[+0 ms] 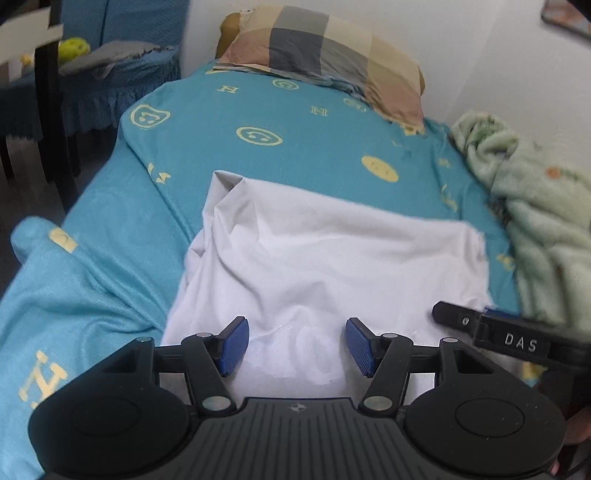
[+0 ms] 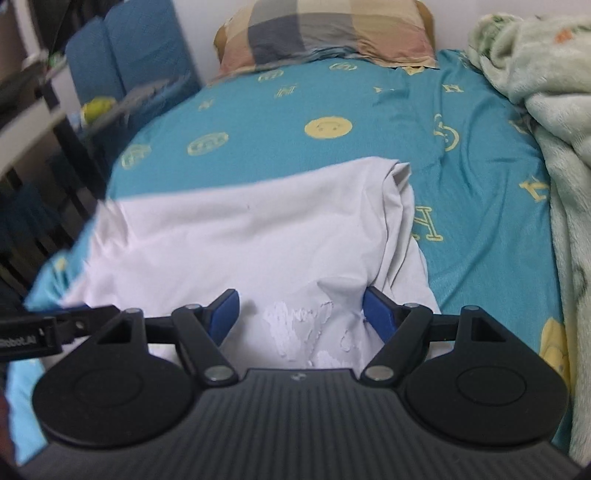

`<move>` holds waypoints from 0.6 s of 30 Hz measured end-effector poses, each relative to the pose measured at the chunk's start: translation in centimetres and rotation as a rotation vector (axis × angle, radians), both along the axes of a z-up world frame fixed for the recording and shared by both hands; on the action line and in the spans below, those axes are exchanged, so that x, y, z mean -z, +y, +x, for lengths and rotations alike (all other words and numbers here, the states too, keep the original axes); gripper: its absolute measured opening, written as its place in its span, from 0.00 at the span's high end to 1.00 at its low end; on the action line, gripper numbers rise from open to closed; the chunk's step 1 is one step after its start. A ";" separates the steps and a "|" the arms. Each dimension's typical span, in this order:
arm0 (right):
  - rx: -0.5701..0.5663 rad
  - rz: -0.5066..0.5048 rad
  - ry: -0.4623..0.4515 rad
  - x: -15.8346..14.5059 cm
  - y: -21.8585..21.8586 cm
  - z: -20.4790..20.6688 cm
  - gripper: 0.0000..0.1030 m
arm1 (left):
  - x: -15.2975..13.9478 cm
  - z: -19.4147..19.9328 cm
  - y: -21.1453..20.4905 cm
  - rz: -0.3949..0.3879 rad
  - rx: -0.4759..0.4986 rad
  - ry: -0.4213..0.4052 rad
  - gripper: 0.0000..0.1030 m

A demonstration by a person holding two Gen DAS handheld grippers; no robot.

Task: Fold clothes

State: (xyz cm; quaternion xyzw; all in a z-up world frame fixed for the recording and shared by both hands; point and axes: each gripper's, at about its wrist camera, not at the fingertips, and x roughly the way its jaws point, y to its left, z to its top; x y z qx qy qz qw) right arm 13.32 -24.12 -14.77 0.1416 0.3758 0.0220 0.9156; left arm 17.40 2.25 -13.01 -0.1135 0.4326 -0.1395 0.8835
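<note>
Mid-fold: white shirt (image 1: 332, 251) lies half-folded, frame centre, on the teal sheet (image 1: 295, 122). Left gripper (image 1: 295, 345) and right gripper (image 2: 301, 314) both gape, holding nothing. Next: pinch near hem.

White garment (image 1: 332, 258) (partly folded) lies on bed.

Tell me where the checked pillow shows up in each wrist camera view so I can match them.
Left wrist view: checked pillow at top centre, at the head of the bed.
Right wrist view: checked pillow at top centre, partly cut by the frame edge.
Shared landmark: the white garment on the blue sheet.
</note>
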 end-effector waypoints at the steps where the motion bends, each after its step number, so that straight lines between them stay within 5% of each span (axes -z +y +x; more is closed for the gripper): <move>1: 0.016 0.039 -0.008 -0.6 -0.4 -0.5 0.27 | -0.3 -0.2 0.4 -0.056 -0.018 0.017 0.41; 5: 0.080 0.168 -0.025 -2.3 -1.7 -3.0 0.27 | -1.4 -2.2 1.8 -0.257 -0.088 0.093 0.41; 11: 0.132 0.317 -0.005 -2.6 -2.9 -5.9 0.27 | 1.2 -4.8 3.8 -0.587 -0.214 0.344 0.31; 18: 0.177 0.513 0.072 -0.7 -3.5 -6.3 0.26 | 7.0 -4.1 4.7 -0.727 -0.340 0.467 0.30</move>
